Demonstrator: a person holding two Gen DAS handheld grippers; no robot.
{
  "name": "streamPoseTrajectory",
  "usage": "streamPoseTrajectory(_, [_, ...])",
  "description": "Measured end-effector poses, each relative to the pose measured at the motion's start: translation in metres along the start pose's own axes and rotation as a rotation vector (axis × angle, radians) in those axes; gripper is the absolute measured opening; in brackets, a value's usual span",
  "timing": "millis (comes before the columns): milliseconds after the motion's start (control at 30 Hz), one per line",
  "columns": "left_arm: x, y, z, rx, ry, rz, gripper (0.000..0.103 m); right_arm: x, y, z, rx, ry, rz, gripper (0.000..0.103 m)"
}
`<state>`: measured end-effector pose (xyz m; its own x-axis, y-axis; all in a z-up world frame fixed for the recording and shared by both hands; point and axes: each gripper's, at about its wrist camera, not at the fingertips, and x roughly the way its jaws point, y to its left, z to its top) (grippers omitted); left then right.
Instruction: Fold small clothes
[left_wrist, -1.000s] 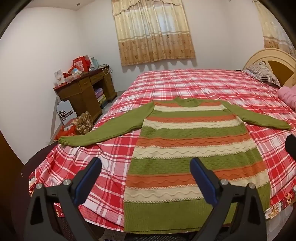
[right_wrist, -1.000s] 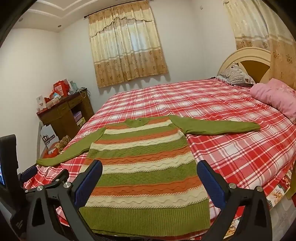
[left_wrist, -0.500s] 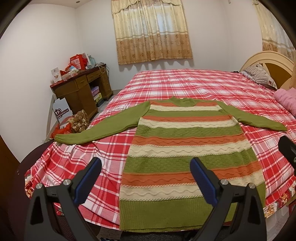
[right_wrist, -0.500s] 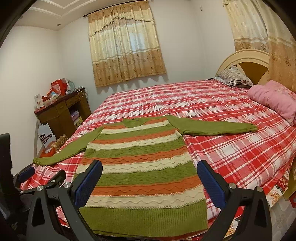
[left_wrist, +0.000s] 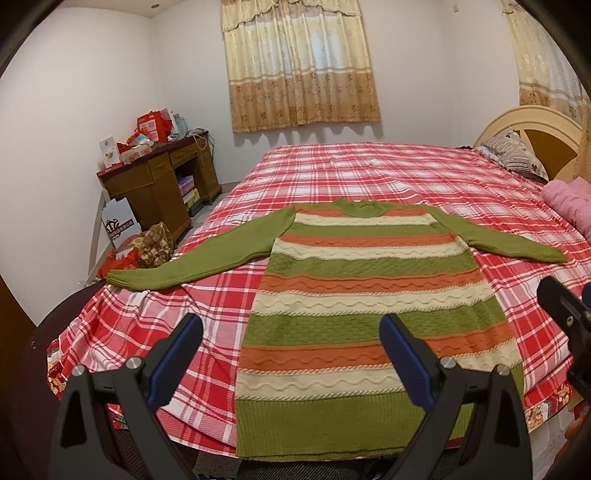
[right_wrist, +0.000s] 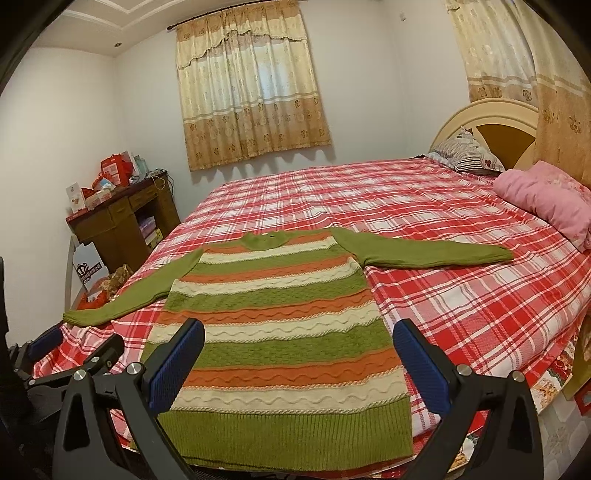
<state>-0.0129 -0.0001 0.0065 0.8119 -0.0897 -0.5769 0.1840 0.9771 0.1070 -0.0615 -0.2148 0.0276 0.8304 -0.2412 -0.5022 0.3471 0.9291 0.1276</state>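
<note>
A knitted sweater (left_wrist: 362, 302) (right_wrist: 273, 325) with green, orange and cream stripes lies flat on the red plaid bed (left_wrist: 369, 177) (right_wrist: 461, 302), hem at the near edge, both green sleeves spread outward. The left sleeve cuff (left_wrist: 122, 278) reaches the bed's left corner. My left gripper (left_wrist: 291, 354) hovers open above the hem's left half, holding nothing. My right gripper (right_wrist: 299, 362) is open over the lower body of the sweater, also holding nothing. The left gripper's black frame (right_wrist: 92, 362) shows at the lower left of the right wrist view.
A wooden desk (left_wrist: 159, 184) with boxes and red bags stands by the left wall, with clutter on the floor beside it. A pink blanket (right_wrist: 546, 199) and a striped pillow (right_wrist: 465, 155) lie near the headboard (right_wrist: 495, 122). Curtains (left_wrist: 299, 62) hang behind.
Both grippers have drawn back slightly and shifted left, so more of the bed and sweater is in view. The sweater has not moved, and both grippers stay open.
</note>
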Motion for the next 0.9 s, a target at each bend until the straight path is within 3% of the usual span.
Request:
streamPoseTrajectory(267, [-0.009,0.0,-0.001,-0.007,-0.013,-0.029,0.099,-0.006,0.008,0.0,-0.053,-0.032,-0.048,0.102])
streamPoseTrajectory(900, [-0.015,0.0,-0.001,-0.009,-0.019,-0.029,0.099,-0.006,0.012,-0.001,-0.059,-0.021,-0.027,0.102])
